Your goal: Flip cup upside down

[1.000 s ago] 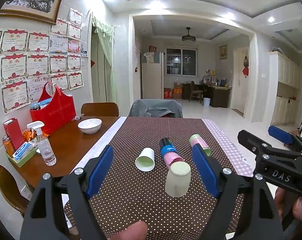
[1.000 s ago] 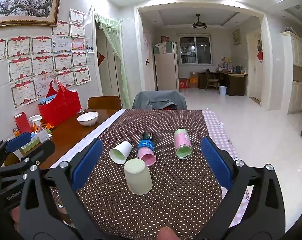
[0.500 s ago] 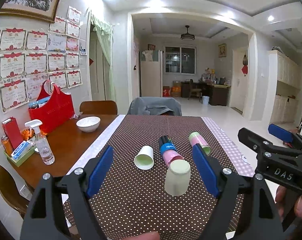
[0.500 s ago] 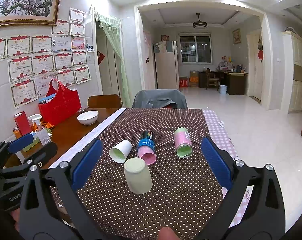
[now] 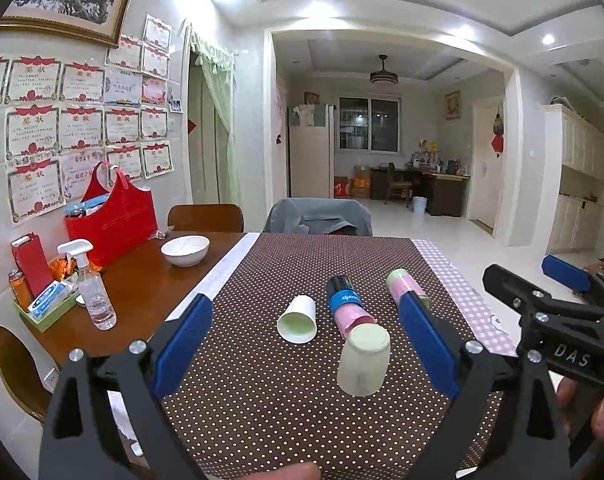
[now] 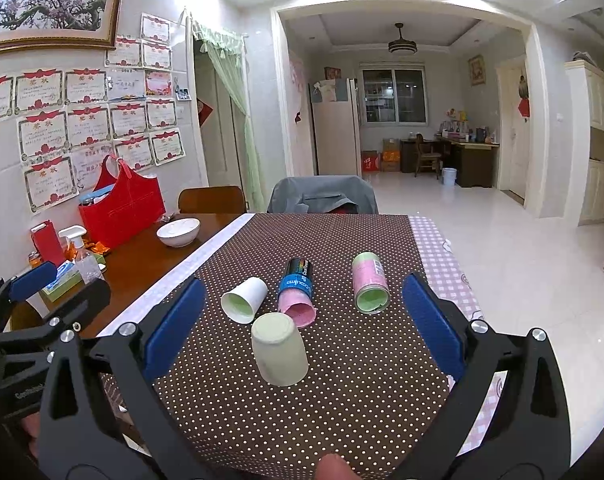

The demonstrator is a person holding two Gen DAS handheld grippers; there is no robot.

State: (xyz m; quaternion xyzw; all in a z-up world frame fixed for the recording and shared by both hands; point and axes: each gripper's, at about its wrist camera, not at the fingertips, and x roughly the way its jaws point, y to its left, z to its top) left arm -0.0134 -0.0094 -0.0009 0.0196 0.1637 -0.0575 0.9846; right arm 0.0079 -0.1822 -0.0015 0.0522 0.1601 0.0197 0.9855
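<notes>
— Where's the cup [image 5: 364, 360]?
— Upside down on the bench [image 5: 262, 400], just ahead, between the left claw's [image 5: 307, 344] spread fingers.
— And the right claw [image 6: 302, 330]?
— Released too, gripping nothing.

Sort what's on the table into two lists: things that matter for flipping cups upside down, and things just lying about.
Job:
- pale green cup standing upside down
- white paper cup on its side
- pink cup with blue-black sleeve, on its side
- pink-and-green cup on its side
- open left gripper
- open right gripper

Lying about:
- white bowl
- red bag
- clear spray bottle
</notes>
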